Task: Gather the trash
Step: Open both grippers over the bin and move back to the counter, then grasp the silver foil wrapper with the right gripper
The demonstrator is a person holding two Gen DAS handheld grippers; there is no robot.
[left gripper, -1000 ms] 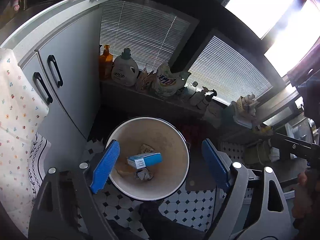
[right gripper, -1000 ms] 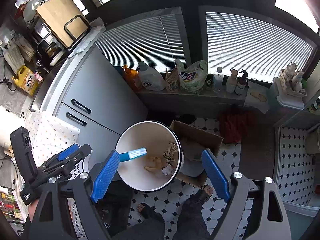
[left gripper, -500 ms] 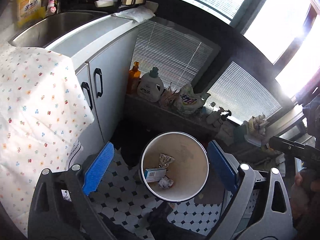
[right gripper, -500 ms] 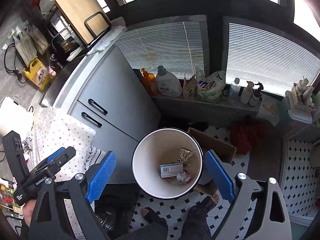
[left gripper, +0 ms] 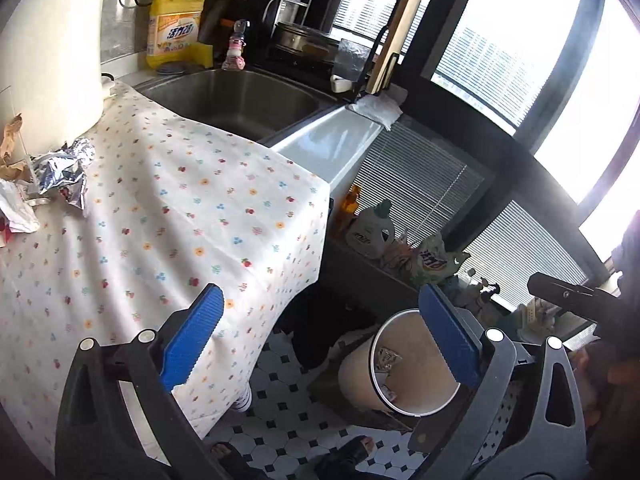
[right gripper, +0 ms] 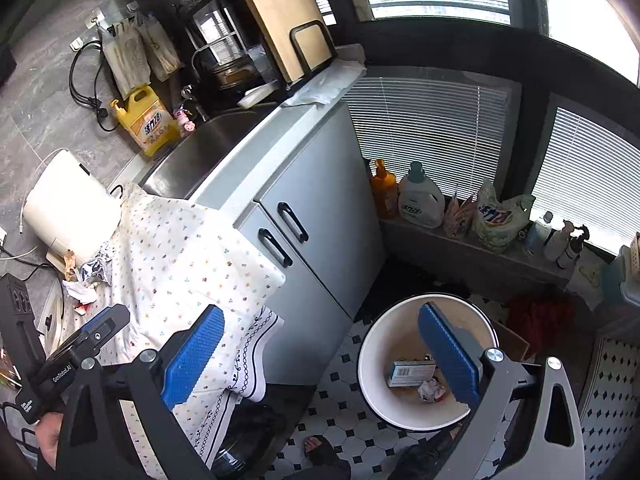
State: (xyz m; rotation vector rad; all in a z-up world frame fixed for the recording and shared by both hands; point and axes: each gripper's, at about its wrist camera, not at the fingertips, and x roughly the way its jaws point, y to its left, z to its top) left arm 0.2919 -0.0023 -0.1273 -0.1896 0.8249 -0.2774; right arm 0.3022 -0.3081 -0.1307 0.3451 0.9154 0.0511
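A white trash bin (left gripper: 404, 384) (right gripper: 400, 414) stands on the tiled floor, low and right in both views. In it lie a blue-and-white box (right gripper: 410, 373) and a crumpled paper (right gripper: 430, 391). On the floral-cloth table (left gripper: 160, 220) (right gripper: 180, 256), crumpled foil (left gripper: 64, 172) (right gripper: 96, 270) and paper scraps (left gripper: 16, 208) sit at the far left. My left gripper (left gripper: 320, 304) hangs over the table's corner, its jaws opening with nothing between them. My right gripper (right gripper: 320, 316) is the same, between table edge and bin.
A steel sink (left gripper: 240, 100) and grey cabinet (right gripper: 320, 220) lie behind the table. A white appliance (left gripper: 48, 60) stands by the trash. Detergent bottles (right gripper: 420, 200) line a low ledge. A cardboard box (right gripper: 512, 340) sits behind the bin. A person's foot (right gripper: 320, 448) is on the floor.
Both views swung from above the bin leftward and up toward the table. The blue box dropped and now lies in the bin. Both pairs of jaws widened.
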